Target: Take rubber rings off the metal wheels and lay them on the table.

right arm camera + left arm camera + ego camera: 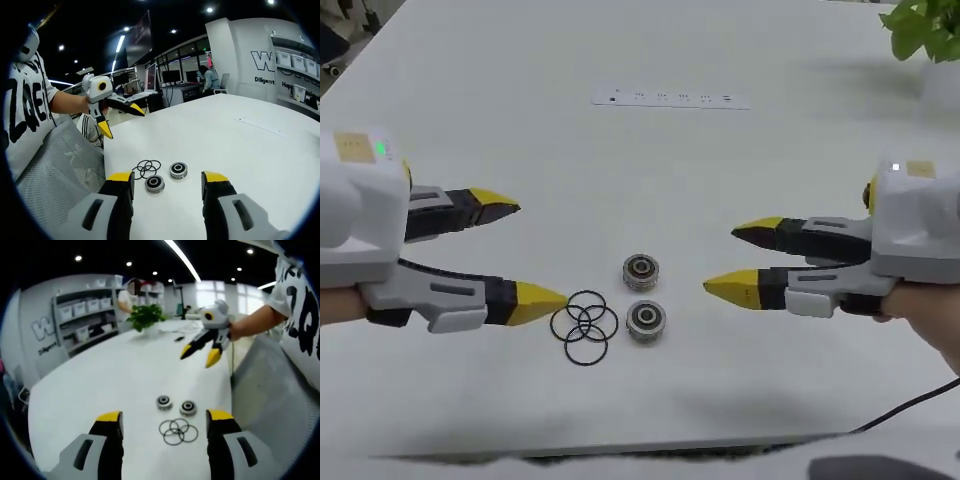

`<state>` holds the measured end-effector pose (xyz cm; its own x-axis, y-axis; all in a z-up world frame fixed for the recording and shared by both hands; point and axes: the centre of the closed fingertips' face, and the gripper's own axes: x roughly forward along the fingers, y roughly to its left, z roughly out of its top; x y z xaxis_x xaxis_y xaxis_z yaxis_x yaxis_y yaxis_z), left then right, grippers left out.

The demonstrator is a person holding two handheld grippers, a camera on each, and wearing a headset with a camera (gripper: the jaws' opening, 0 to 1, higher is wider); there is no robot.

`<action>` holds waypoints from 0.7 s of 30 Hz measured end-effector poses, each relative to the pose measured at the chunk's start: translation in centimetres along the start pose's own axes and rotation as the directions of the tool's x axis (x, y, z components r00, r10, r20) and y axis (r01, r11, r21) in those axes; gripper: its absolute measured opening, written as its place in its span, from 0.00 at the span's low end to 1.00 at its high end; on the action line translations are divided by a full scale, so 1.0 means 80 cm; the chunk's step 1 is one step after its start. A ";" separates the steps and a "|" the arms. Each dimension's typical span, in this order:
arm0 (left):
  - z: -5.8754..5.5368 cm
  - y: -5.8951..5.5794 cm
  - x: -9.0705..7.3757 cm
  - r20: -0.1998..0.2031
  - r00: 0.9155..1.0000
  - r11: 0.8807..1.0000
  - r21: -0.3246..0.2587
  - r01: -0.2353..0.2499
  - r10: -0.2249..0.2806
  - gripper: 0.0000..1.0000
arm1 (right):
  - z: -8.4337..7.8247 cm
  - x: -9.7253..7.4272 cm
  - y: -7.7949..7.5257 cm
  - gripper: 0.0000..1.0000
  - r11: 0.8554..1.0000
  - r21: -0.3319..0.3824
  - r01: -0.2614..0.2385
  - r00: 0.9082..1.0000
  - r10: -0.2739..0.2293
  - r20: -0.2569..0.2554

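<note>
Presently, on the white table (670, 170):

- Left gripper (538, 253): held above the table at the left, jaws spread wide, yellow tips pointing inward, nothing between them.
- Right gripper (722, 259): held above the table at the right, jaws likewise parted, nothing between them, tips pointing toward the left gripper.
- Metal wheels, two: far wheel (640, 270) and near wheel (645, 319), lying flat just beside each other, between the two grippers and touched by neither.
- Rubber rings (585, 327): several thin black loops, overlapping in one flat cluster on the table, just left of the near wheel and close under the left gripper's nearer tip.
- Power strip (670, 97): white, at the far side of the table.
- Plant (925, 28): green leaves, far right corner.
</note>
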<state>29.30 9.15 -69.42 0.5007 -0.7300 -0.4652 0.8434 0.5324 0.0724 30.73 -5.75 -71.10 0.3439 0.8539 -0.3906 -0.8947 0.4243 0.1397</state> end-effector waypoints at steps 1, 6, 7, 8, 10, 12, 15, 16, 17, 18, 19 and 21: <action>0.000 0.000 0.000 -0.001 1.000 1.000 0.000 0.000 0.000 0.68 | -0.002 -0.001 -0.001 0.53 1.000 0.001 0.003 1.000 -0.003 -0.002; -0.005 0.002 0.000 -0.007 1.000 1.000 -0.005 -0.006 0.006 0.68 | -0.013 -0.006 -0.003 0.59 1.000 0.008 0.015 1.000 -0.015 -0.016; -0.006 0.002 0.000 -0.008 1.000 1.000 -0.006 -0.006 0.006 0.68 | -0.014 -0.006 -0.003 0.61 1.000 0.011 0.016 1.000 -0.016 -0.016; -0.008 0.002 -0.001 -0.010 1.000 1.000 -0.007 -0.007 0.007 0.69 | -0.016 -0.007 -0.003 0.62 1.000 0.014 0.018 1.000 -0.018 -0.017; -0.010 0.002 -0.001 -0.014 1.000 1.000 -0.008 -0.008 0.008 0.69 | -0.020 -0.008 -0.004 0.65 1.000 0.021 0.022 1.000 -0.021 -0.022; -0.012 0.002 -0.002 -0.017 1.000 1.000 -0.010 -0.009 0.009 0.69 | -0.024 -0.009 -0.002 0.66 1.000 0.019 0.022 0.999 -0.021 -0.026; -0.015 0.002 -0.002 -0.019 1.000 1.000 -0.018 -0.013 0.013 0.69 | -0.031 -0.009 0.002 0.71 1.000 0.006 0.016 0.999 -0.016 -0.042; -0.016 0.001 -0.002 -0.020 1.000 1.000 -0.020 -0.013 0.013 0.69 | -0.032 -0.009 0.002 0.72 1.000 0.004 0.017 0.999 -0.016 -0.046; -0.017 0.001 -0.002 -0.020 1.000 1.000 -0.020 -0.013 0.013 0.69 | -0.034 -0.010 0.002 0.73 1.000 0.003 0.015 0.999 -0.015 -0.050; -0.018 -0.001 -0.001 -0.021 1.000 1.000 -0.021 -0.012 0.011 0.69 | -0.036 -0.010 0.003 0.74 1.000 0.006 0.014 0.998 -0.014 -0.057; -0.019 -0.001 -0.001 -0.023 1.000 1.000 -0.021 -0.011 0.010 0.69 | -0.037 -0.011 0.003 0.74 1.000 0.009 0.015 0.998 -0.015 -0.060; -0.020 -0.002 -0.001 -0.026 1.000 1.000 -0.020 -0.011 0.011 0.69 | -0.038 -0.012 0.001 0.76 1.000 0.016 0.021 0.998 -0.020 -0.055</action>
<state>28.77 9.84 -70.82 0.5043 -0.7130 -0.4871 0.8338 0.5487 0.0601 29.44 -7.45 -73.44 0.3454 0.8273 -0.4430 -0.8828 0.4466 0.1457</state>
